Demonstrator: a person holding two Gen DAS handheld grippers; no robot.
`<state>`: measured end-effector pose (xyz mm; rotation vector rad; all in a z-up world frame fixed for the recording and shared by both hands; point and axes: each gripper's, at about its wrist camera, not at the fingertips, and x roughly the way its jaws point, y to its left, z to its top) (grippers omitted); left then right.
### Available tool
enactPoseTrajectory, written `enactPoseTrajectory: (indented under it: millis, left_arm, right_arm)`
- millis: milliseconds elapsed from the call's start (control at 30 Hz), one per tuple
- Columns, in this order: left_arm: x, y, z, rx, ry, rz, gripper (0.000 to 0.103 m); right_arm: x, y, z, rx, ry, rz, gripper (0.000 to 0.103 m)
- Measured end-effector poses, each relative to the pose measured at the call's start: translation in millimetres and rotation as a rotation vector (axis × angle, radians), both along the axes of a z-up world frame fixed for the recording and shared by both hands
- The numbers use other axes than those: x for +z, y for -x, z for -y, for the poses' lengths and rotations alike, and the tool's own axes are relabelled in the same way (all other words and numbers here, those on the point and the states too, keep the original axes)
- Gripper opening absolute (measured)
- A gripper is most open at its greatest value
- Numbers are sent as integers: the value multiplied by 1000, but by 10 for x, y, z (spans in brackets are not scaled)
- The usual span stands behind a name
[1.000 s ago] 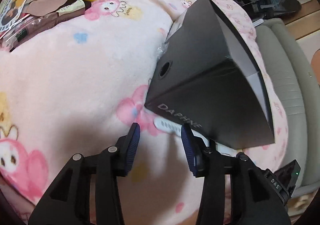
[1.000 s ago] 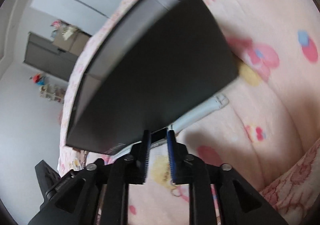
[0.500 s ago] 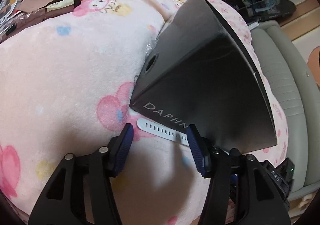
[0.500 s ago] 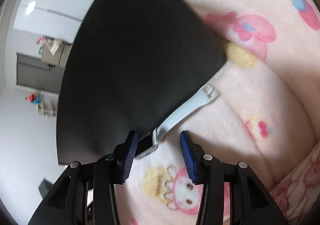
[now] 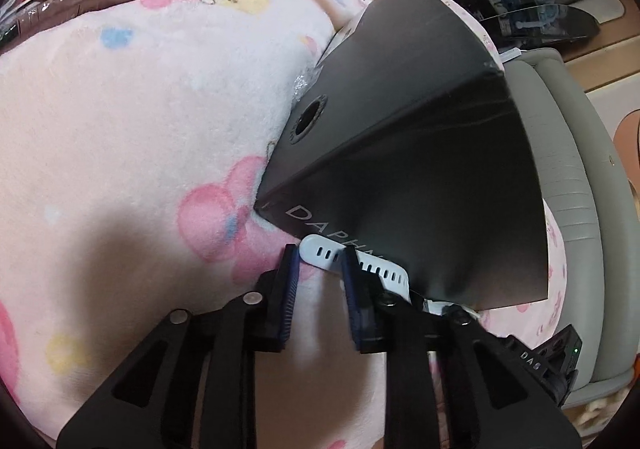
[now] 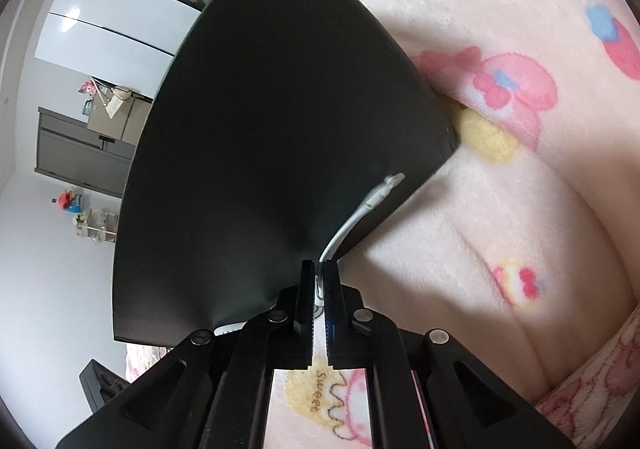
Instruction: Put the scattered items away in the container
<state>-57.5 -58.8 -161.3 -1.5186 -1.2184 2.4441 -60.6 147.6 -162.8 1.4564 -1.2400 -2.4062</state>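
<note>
Both of your grippers have closed in: right gripper (image 6: 318,277) now pinches the white watch strap (image 6: 370,203); left gripper (image 5: 318,263) jaws are closing around the strap's holed end beside the black box (image 5: 400,153), ready to lift.

place: you're in a home bedroom | cue: pink cartoon-print fleece blanket (image 5: 140,121) | beside the blanket: padded grey bed frame (image 5: 568,177) | beyond the blanket: white wardrobe doors (image 6: 108,37)

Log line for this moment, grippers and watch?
left gripper: jaws closing around white perforated watch strap | right gripper: shut on buckle-end strap | black cardboard box: on blanket
</note>
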Motion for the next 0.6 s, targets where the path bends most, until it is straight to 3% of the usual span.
enactPoseTrajectory:
  millis: [133,233,367,600]
  left_arm:
    - [21,3,-46,-17,25,-6,27]
    - [51,-26,-49,-20,34,-16,24]
    - [155,-93,-74,-35,63,-58,9]
    - [260,-182,-97,-52,16,-140,8]
  right_arm:
    - [-86,69,38,7,-38,53,6]
    - [-94,87,13,20,10,24,4]
    - [16,49,18,45,21,-32,2]
    - [135,-1,-12,68,36,-83,2]
